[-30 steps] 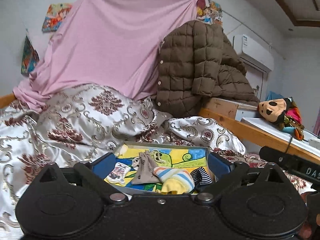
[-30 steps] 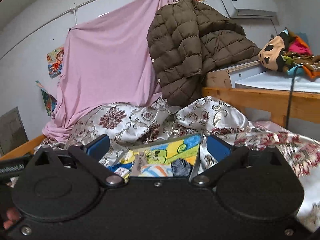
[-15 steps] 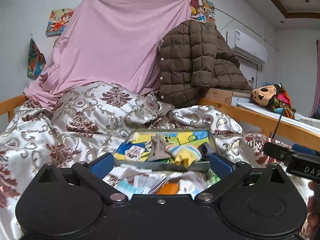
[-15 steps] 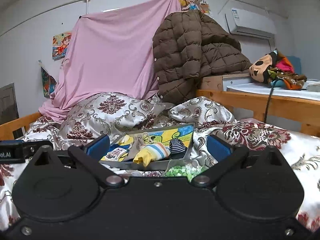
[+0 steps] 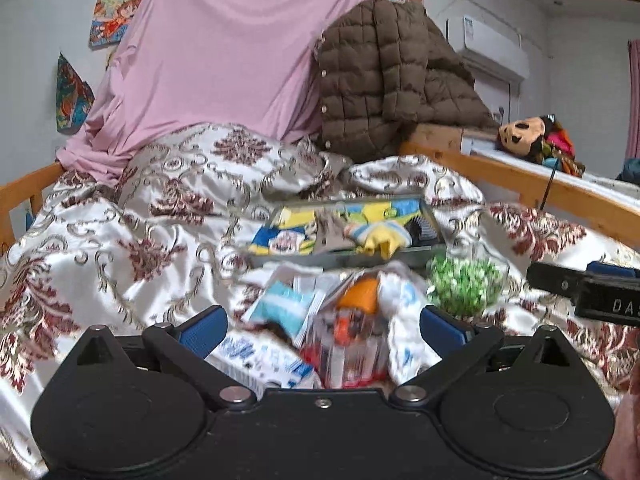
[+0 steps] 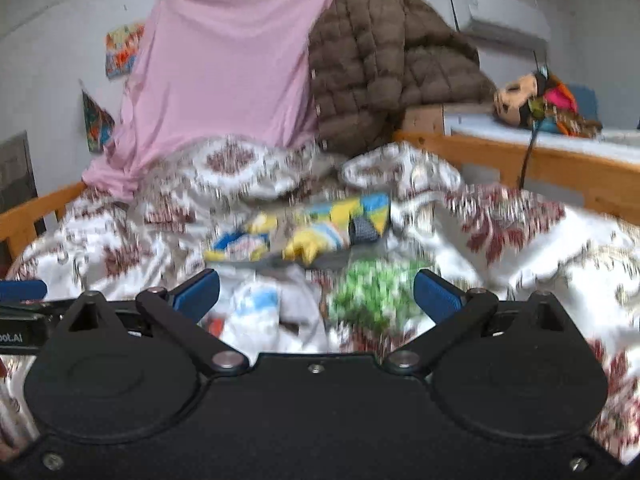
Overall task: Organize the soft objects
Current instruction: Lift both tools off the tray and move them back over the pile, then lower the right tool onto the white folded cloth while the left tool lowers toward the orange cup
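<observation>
Left wrist view: both grippers, left (image 5: 320, 326) and right (image 6: 316, 294), pulled back from tray (image 5: 344, 254), jaws spread, empty; packet pile (image 5: 340, 328) now between them, next pick likely.

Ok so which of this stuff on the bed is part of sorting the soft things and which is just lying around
For the job:
tray
yellow striped sock
green-and-white bag
packet pile

Lying about:
brown puffer jacket
pink sheet
plush toy
patterned bedspread
</observation>
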`<state>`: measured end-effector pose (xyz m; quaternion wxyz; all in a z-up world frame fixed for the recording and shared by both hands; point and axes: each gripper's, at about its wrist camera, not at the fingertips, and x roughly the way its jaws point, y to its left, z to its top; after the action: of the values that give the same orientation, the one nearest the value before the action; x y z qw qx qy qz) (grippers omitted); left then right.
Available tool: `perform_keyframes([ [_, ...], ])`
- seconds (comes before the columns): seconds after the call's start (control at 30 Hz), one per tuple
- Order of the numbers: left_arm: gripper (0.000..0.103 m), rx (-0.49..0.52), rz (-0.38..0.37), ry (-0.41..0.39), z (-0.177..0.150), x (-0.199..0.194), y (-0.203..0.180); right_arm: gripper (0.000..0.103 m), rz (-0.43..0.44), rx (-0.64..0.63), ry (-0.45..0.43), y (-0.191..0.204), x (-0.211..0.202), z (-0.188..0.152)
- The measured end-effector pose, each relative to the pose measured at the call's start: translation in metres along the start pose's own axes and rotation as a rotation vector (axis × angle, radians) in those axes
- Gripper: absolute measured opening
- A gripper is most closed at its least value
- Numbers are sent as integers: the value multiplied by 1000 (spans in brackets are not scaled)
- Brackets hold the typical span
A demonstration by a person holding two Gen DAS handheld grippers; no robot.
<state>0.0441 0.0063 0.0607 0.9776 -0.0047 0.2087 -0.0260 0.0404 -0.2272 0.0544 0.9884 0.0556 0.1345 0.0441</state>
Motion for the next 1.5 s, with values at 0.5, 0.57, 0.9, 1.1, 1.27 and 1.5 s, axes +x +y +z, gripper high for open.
perform_keyframes([
  [0.5,102,-33,34,231,-28,28,19,102,8,-86,272,26,33,-23],
  [0.57,102,-35,46,242,-29,30,20,102,17,-102,291,30,35,-26],
  [0.9,102,-53,79,283,-30,37,24,102,48,-143,347,44,50,-33],
  [1.1,102,-56,90,292,-30,39,25,102,65,-147,362,44,55,-34],
  [1.27,102,-56,107,304,-31,42,26,102,80,-151,369,45,58,-34],
  [1.5,102,-54,120,307,-30,43,27,102,99,-147,367,43,61,-34],
])
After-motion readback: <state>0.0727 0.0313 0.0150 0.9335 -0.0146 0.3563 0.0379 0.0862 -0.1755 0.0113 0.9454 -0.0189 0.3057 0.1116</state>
